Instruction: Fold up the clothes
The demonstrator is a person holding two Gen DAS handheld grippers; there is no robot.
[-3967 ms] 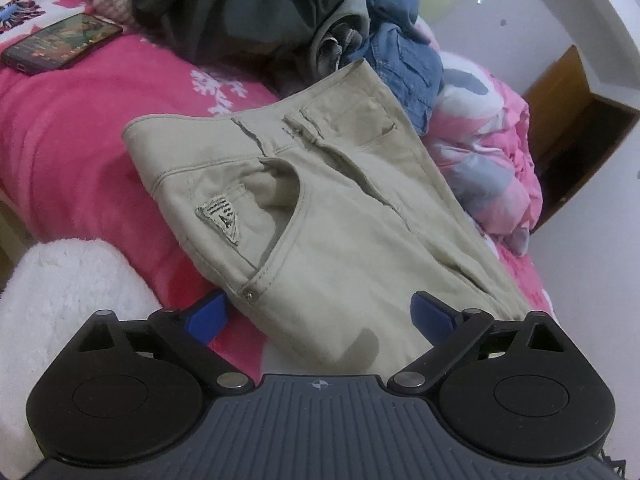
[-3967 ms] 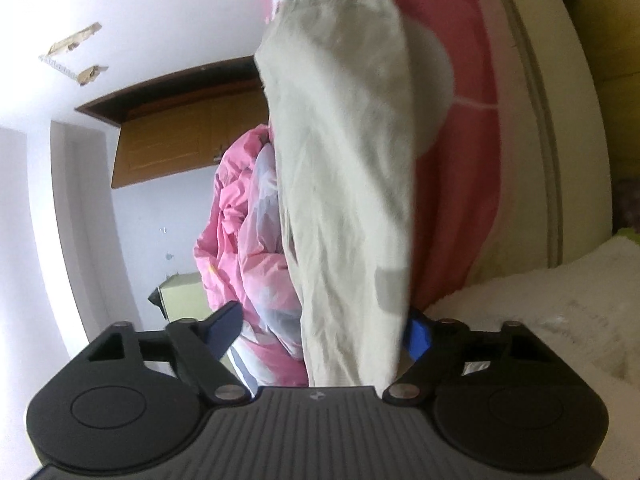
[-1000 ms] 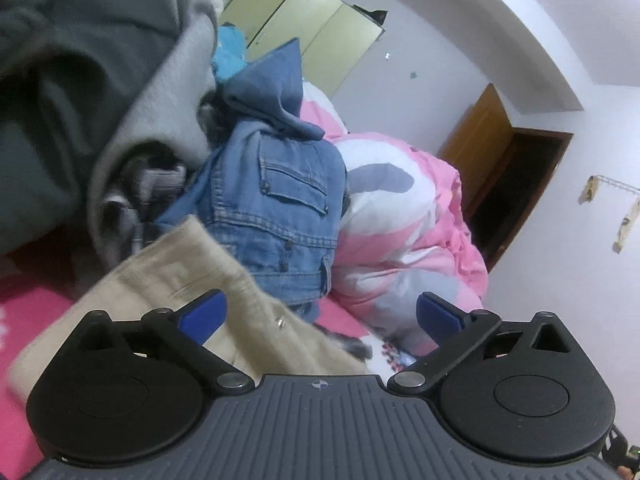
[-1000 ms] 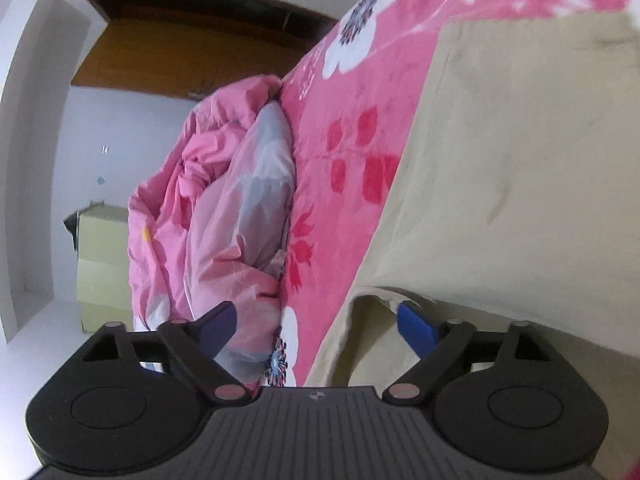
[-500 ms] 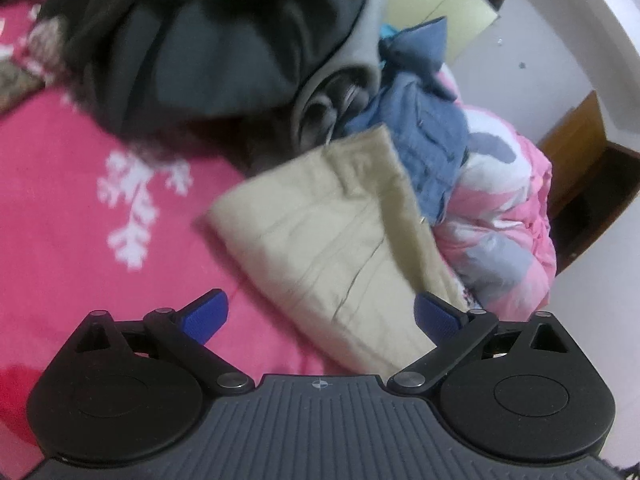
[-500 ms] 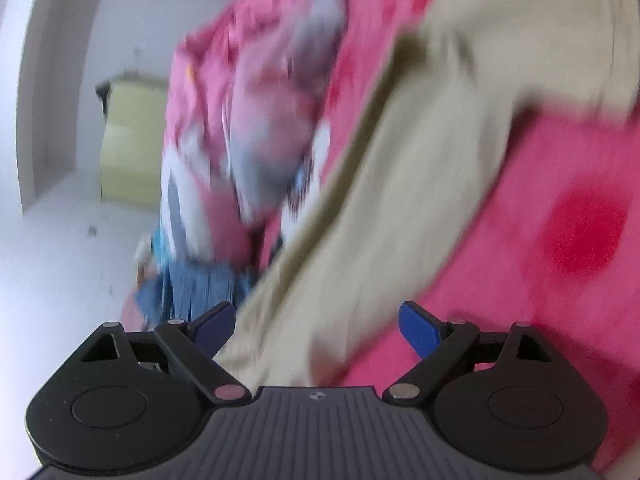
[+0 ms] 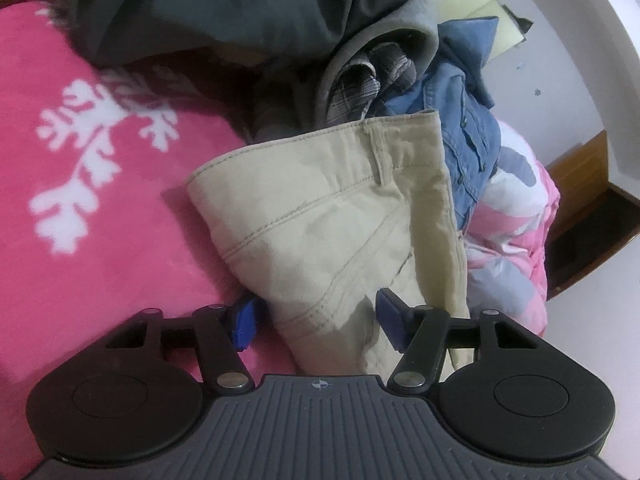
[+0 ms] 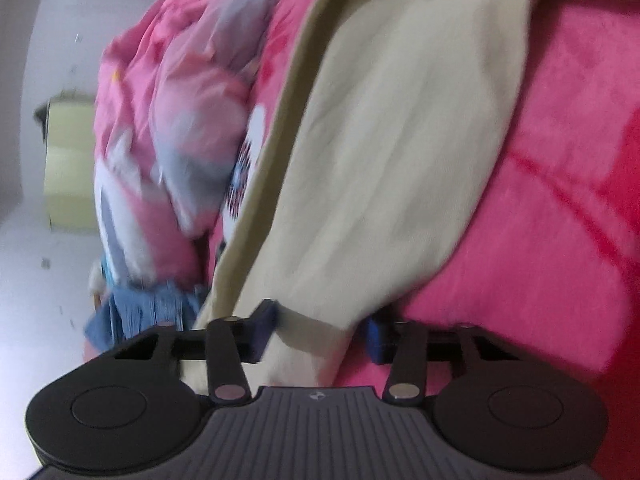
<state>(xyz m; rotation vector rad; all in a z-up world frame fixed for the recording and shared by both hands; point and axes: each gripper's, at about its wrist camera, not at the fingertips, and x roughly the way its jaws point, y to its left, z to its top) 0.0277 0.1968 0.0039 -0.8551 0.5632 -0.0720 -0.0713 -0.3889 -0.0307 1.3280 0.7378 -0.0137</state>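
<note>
- While both grippers straddle cloth, folded beige cotton trousers lie on the pink fleece bed, against the dark clothes pile.
- Left gripper: spread, trouser fold between pads.
- Right gripper: spread around trouser leg.

Beige trousers: cotton twill, contrast stitching, belt loop at waistband. Folded, lying flat on pink bed, waistband end against piled clothes.
</note>
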